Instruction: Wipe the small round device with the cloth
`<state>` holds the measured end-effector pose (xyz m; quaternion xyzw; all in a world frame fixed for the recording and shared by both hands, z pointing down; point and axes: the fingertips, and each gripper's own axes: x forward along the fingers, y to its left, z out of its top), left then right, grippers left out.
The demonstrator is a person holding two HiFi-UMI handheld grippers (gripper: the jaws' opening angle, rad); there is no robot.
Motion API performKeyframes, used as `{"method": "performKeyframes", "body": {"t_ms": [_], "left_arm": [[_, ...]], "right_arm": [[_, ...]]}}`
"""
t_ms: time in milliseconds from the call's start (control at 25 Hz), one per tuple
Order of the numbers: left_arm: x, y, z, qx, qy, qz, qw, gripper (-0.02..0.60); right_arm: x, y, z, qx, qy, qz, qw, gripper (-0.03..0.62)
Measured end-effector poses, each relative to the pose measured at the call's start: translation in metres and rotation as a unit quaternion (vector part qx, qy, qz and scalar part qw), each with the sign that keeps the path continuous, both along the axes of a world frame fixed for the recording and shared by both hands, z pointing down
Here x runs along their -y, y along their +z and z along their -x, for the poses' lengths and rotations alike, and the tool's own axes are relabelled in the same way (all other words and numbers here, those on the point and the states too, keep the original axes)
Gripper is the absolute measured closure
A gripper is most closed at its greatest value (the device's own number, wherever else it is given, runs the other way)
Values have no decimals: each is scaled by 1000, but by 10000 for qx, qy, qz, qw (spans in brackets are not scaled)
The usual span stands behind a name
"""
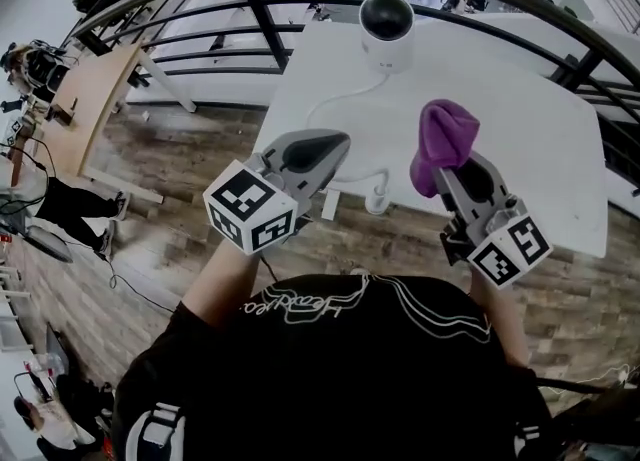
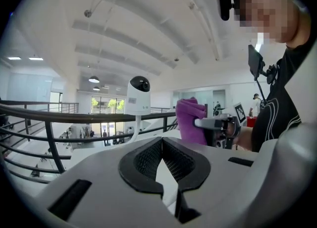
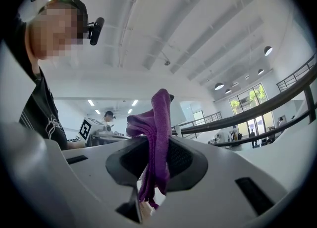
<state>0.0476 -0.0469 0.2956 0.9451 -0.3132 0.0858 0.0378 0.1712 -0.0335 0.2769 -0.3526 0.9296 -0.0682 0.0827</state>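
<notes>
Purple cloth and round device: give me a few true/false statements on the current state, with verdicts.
1. The right hand-held gripper is shut on the purple cloth. True.
2. The left hand-held gripper is shut with nothing in it. True.
3. The cloth is pressed against the round device. False: it is held apart from it, nearer the person.
4. The device lies tipped on the floor. False: it stands upright on the white table.

Left gripper point(image 1: 330, 144) closed, right gripper point(image 1: 455, 171) pinching cloth point(image 1: 445, 134)
</notes>
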Motion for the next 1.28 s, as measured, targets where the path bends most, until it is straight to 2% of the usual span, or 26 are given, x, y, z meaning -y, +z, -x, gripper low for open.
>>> {"method": "performKeyframes", "body": {"t_ms": [240, 480, 720, 1040, 1120, 1280], "left_arm": [[27, 7, 8, 154, 45, -49, 9999, 563], [67, 34, 13, 696, 225, -162, 9972, 451], [116, 52, 7, 1403, 691, -347, 9871, 436], [138, 83, -17, 2107, 1400, -493, 9662, 437], [138, 88, -20, 2219, 1500, -557, 9618, 437], [139, 92, -22, 2248, 1589, -585, 9596, 456]], "right_arm": [[21, -2, -2, -2, 65, -75, 10000, 522], [40, 13, -2, 9, 208, 36, 9998, 522], [67, 6, 2, 6, 394, 1, 9992, 522], [79, 13, -4, 21, 616, 27, 9981, 522], [79, 13, -5, 2, 649, 21, 9979, 522], [79, 12, -7, -61, 722, -47, 9974, 522]]}}
